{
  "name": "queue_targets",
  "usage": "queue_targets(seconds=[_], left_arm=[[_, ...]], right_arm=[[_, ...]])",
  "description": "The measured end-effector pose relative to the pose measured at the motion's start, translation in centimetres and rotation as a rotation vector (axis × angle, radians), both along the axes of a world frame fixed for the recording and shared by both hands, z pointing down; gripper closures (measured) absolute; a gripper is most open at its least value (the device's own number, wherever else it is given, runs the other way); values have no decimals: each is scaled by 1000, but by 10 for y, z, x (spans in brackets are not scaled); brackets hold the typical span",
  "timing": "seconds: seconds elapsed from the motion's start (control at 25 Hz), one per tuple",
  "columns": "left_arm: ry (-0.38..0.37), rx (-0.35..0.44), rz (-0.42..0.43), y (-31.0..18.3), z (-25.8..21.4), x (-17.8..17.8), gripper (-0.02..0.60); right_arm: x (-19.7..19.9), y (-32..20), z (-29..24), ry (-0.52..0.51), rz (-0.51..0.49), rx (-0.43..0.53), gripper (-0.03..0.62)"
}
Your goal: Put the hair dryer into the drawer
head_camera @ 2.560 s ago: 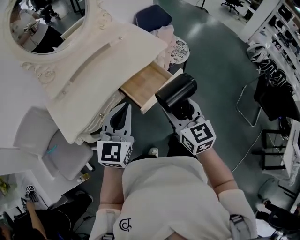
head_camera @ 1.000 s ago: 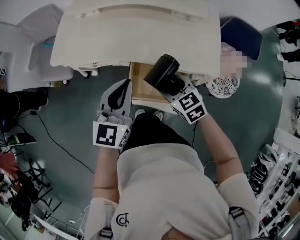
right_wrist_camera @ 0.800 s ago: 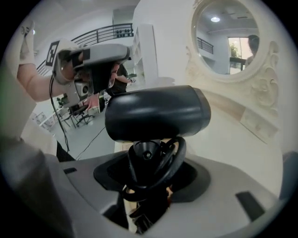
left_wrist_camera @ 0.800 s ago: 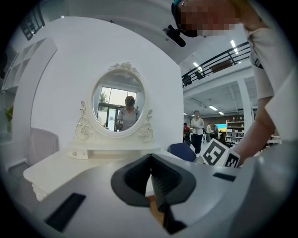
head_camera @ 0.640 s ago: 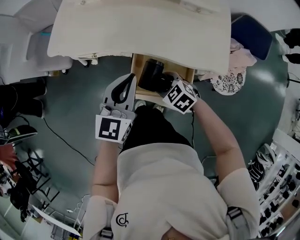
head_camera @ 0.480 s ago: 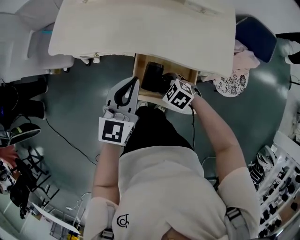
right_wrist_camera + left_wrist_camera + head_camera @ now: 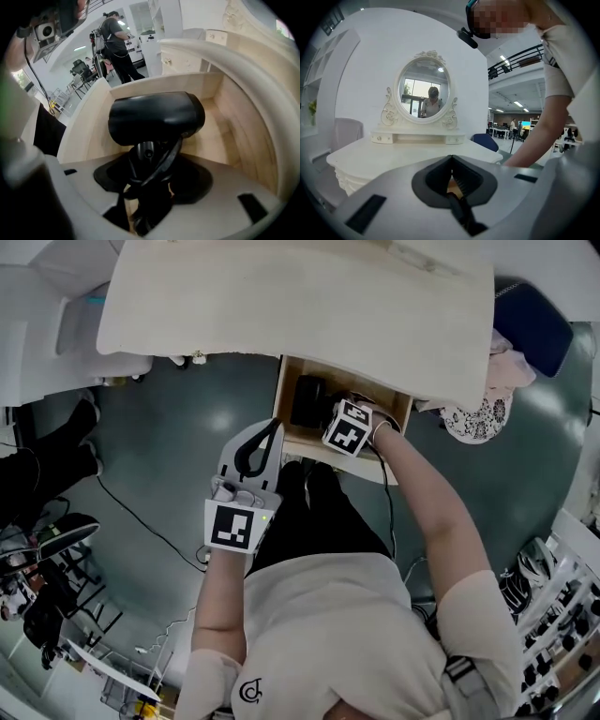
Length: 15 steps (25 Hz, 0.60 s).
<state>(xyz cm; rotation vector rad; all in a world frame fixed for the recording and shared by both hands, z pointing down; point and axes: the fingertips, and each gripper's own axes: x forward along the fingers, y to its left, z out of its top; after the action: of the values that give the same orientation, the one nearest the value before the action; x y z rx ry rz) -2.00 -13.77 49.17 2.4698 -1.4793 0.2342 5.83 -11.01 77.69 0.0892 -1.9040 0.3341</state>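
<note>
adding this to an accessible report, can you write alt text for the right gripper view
A black hair dryer, gripped by its handle in the right gripper with its cord looped round the handle, is held inside an open light wooden drawer. Beyond the drawer, a person stands in a bright room.

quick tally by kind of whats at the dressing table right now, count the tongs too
black plastic hair dryer: 1
open light wooden drawer: 1
white dressing table: 1
oval white-framed mirror: 1
grey tongs: 2, left tongs shut and empty, right tongs shut on the hair dryer's handle
total: 6
</note>
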Motion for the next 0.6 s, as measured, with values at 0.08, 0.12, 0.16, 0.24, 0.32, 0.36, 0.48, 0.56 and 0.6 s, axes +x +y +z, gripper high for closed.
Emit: queue_targets(seconds=[0.08,0.12,0.16,0.24,0.32,0.36,0.48,0.56,0.6], left_arm=[[1,-10,-9,0,5,-4,569],[0,-16,-13,1,7,-6,569],[3,-24,-16,1,9,-8,568],[15,-34,-19,0,11,-12,569],[12,-37,-17,2,12,-16,568],[0,-39,-12,3,12,-19,569],[-24,-40,-9,2,13,-25,568],[-13,-42,-18,2,10,-28,568],[-5,-44,-21,3,8,-29,568]], right_arm=[[-2,3,7,14,-15,-6,345],[-4,4,9,12,-11,-11,344],[-6,4,11,5,1,-17,344],[-8,2,15,-4,38,-25,342],[-8,2,19,5,65,-17,339],[-8,2,20,5,79,-17,336],[-9,-7,13,-42,161,-24,299],[-8,-15,6,-67,203,20,250],[-7,-17,1,-74,215,52,241]])
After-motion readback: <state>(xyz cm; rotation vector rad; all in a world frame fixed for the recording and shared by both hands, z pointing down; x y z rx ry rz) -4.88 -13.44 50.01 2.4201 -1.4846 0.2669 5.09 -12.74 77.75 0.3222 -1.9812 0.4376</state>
